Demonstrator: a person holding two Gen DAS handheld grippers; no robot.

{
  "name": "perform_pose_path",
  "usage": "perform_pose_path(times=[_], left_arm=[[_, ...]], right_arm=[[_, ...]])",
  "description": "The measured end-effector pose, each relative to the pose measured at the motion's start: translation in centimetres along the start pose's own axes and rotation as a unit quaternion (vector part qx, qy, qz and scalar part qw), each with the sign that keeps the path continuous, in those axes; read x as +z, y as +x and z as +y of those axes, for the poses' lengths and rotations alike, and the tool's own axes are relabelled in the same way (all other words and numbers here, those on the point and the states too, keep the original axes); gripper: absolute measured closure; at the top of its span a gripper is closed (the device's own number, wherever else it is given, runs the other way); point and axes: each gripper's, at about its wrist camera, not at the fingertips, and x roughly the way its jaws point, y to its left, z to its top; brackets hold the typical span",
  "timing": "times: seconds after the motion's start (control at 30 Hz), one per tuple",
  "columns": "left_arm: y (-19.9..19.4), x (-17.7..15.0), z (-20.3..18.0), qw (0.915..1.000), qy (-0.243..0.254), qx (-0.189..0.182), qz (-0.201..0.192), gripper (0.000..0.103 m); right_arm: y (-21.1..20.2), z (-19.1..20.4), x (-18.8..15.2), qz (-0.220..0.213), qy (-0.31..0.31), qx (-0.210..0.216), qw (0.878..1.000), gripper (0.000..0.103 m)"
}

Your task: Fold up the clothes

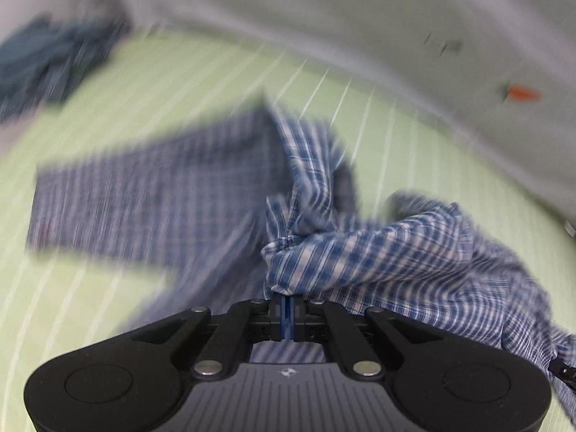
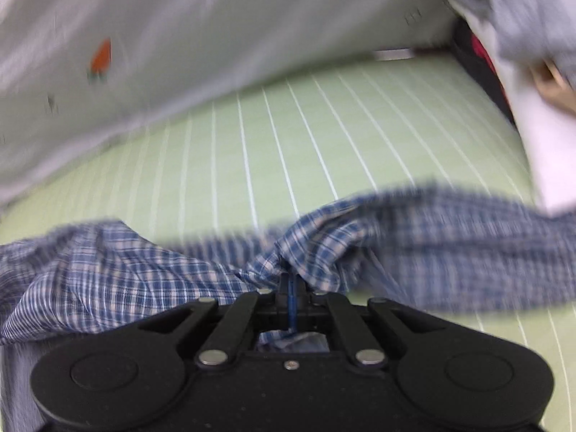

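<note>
Jaws of my left gripper (image 1: 288, 306) and right gripper (image 2: 291, 288) are both clamped tight on bunched edges of the blue-and-white checked cotton shirt (image 1: 378, 252), which sags between them over the pale green white-striped bed sheet (image 2: 288, 136). Doing this fold well, I judge, means drawing both grips apart evenly, tensioning the cloth before laying it flat. A dark blue crumpled garment (image 1: 43, 61) lies well apart.

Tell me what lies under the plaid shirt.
The plaid shirt lies on a green striped sheet, which shows all around it. Whatever sits directly beneath the fabric is covered. Both grippers, left and right, pinch its bunched cloth.
</note>
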Motion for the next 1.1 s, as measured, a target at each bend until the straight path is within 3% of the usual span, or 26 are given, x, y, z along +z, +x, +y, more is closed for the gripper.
perform_pose_path(times=[0.1, 0.17, 0.2, 0.27, 0.37, 0.43, 0.6, 0.77, 0.87, 0.93, 1.0, 1.1], left_arm=[[-0.5, -1.5, 0.0, 0.9998, 0.013, 0.007, 0.013, 0.094], [-1.6, -1.5, -0.5, 0.9996, 0.027, 0.002, 0.000, 0.082], [-2.4, -1.1, -0.9, 0.9993, 0.034, -0.009, -0.014, 0.079], [-3.9, -0.1, -1.5, 0.9977, 0.038, -0.033, -0.046, 0.066], [-5.3, 1.6, -3.0, 0.9921, 0.046, -0.072, -0.092, 0.046], [-5.5, 3.0, -4.0, 0.9877, 0.056, -0.093, -0.112, 0.041], [-5.1, 5.9, -6.1, 0.9817, 0.071, -0.114, -0.135, 0.040], [-5.5, 7.3, -7.5, 0.9754, 0.079, -0.133, -0.157, 0.036], [-5.8, 8.0, -8.2, 0.9699, 0.090, -0.147, -0.172, 0.031], [-5.9, 8.4, -8.7, 0.9660, 0.097, -0.156, -0.182, 0.027], [-4.9, 8.8, -9.9, 0.9662, 0.130, -0.161, -0.154, 0.024], [-1.6, 8.1, -11.6, 0.9723, 0.176, -0.127, -0.088, 0.024]], right_arm=[[-0.6, 0.2, -1.3, 0.003, 0.008, -0.016, 1.000, 0.098], [-1.6, 0.8, -0.9, -0.023, 0.016, -0.020, 0.999, 0.080], [-2.1, 1.2, -0.5, -0.042, 0.010, -0.019, 0.999, 0.056], [-3.2, 2.4, 0.6, -0.085, -0.007, -0.013, 0.996, 0.037], [-3.5, 4.1, 2.6, -0.116, -0.027, 0.015, 0.993, 0.027], [-2.7, 5.2, 3.9, -0.111, -0.026, 0.044, 0.992, 0.026], [0.7, 7.4, 6.1, -0.063, 0.007, 0.110, 0.992, 0.026], [3.6, 7.9, 5.9, -0.004, 0.027, 0.132, 0.991, 0.027], [3.9, 7.8, 5.0, 0.007, 0.026, 0.147, 0.989, 0.035], [4.0, 8.1, 4.6, 0.011, 0.025, 0.156, 0.987, 0.047], [4.0, 8.2, 4.3, 0.018, 0.016, 0.164, 0.986, 0.058], [4.2, 8.3, 4.0, 0.030, 0.013, 0.169, 0.985, 0.060]])
